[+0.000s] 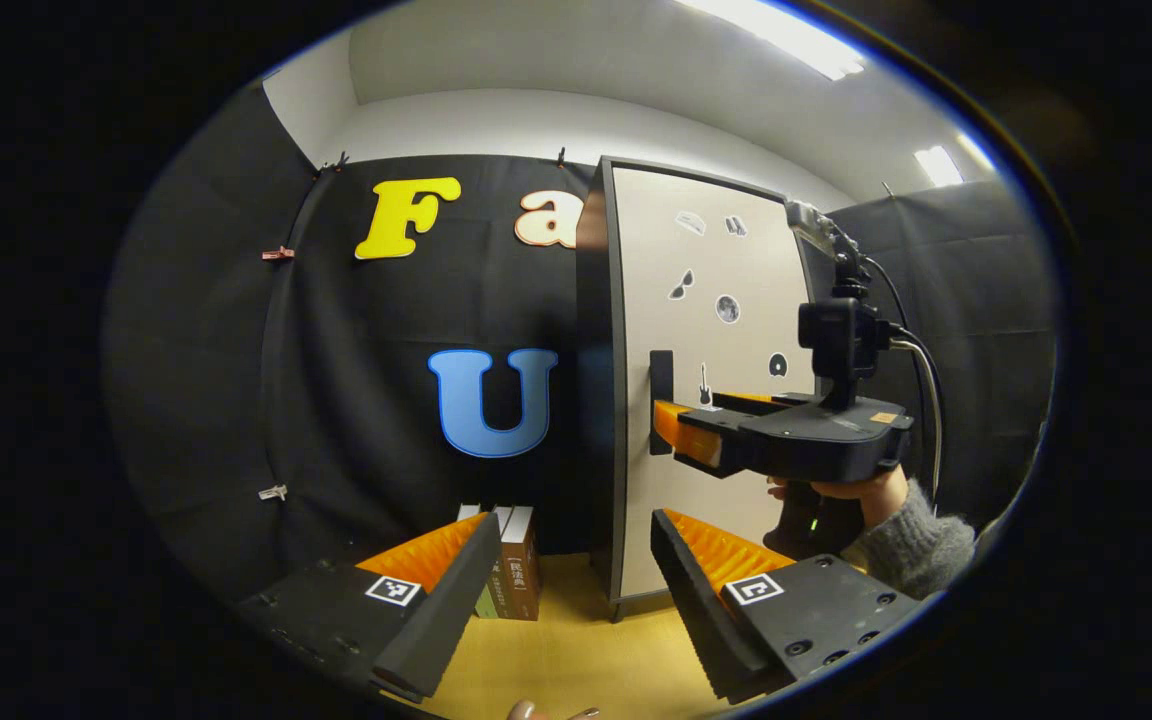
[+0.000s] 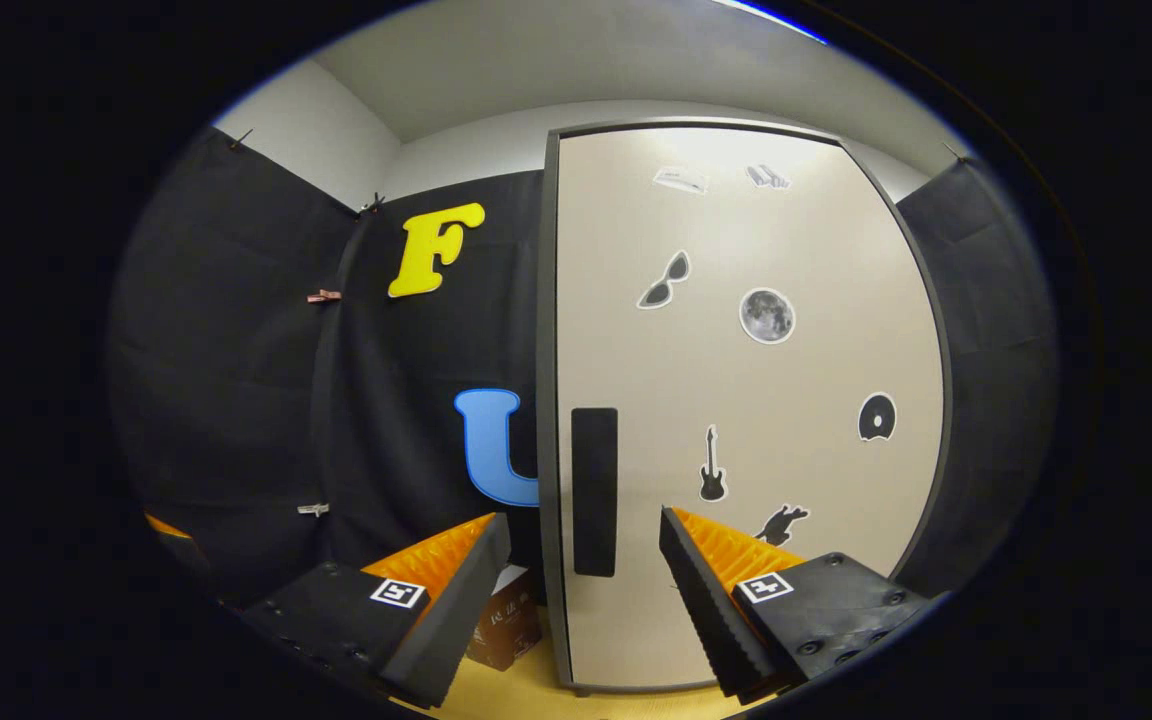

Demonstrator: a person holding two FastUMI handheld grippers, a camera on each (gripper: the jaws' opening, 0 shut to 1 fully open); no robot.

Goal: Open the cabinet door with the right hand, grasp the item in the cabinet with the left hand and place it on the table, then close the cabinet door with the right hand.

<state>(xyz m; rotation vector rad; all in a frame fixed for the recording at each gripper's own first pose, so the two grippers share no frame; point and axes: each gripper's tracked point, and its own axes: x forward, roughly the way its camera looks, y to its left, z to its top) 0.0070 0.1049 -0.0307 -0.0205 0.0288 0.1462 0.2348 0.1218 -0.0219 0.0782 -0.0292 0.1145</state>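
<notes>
The brown book spine (image 1: pixel 519 565) carries pale printed characters — too small to read. The cream sticker-covered cabinet door (image 2: pixel 786 400) shows pictures only — no words.

Black cloth (image 1: pixel 236 350) draped on booth walls, clipped along seams. White wall (image 1: pixel 556 120) and ceiling above; ceiling lights (image 1: pixel 786 35) lit. Tan wooden table (image 1: pixel 576 650) below.

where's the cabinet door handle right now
In the right gripper view the dark handle sits low on the closed cabinet door, near its left edge, straight ahead between the open fingers of the right claw.
</notes>
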